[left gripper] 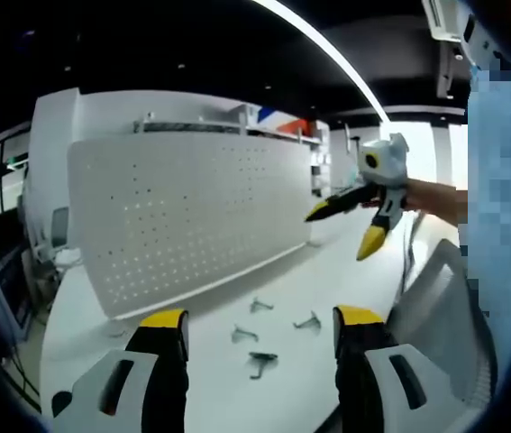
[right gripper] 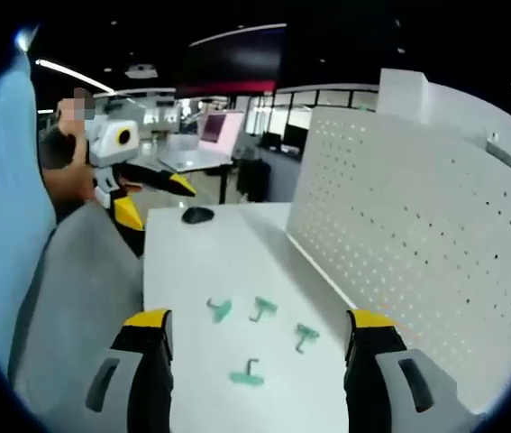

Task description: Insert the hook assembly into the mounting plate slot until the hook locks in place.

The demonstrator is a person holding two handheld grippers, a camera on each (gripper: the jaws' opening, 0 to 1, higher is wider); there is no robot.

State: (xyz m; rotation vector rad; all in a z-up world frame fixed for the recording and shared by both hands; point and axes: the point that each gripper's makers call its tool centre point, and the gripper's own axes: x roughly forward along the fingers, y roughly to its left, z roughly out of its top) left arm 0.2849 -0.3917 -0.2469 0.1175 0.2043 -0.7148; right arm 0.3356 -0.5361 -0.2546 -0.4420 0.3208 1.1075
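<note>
Several small hooks (left gripper: pixel 260 361) lie loose on the white desk (left gripper: pixel 228 397) in front of a white perforated mounting panel (left gripper: pixel 192 216) that stands upright. In the right gripper view the hooks (right gripper: pixel 262 308) look green and the panel (right gripper: pixel 417 234) rises on the right. My left gripper (left gripper: pixel 260 317) is open and empty, held above the hooks. My right gripper (right gripper: pixel 260 320) is likewise open, with nothing between its yellow-tipped jaws. Each gripper also shows in the other's view, raised in the air and open: the right gripper (left gripper: pixel 343 230) held by a hand, and the left gripper (right gripper: pixel 156 200).
A grey chair (right gripper: pixel 84 289) stands at the desk's edge beside the person in a light blue sleeve. A black mouse (right gripper: pixel 197 215) lies at the far end of the desk (right gripper: pixel 192 262). More desks and a screen (right gripper: pixel 223 131) stand behind.
</note>
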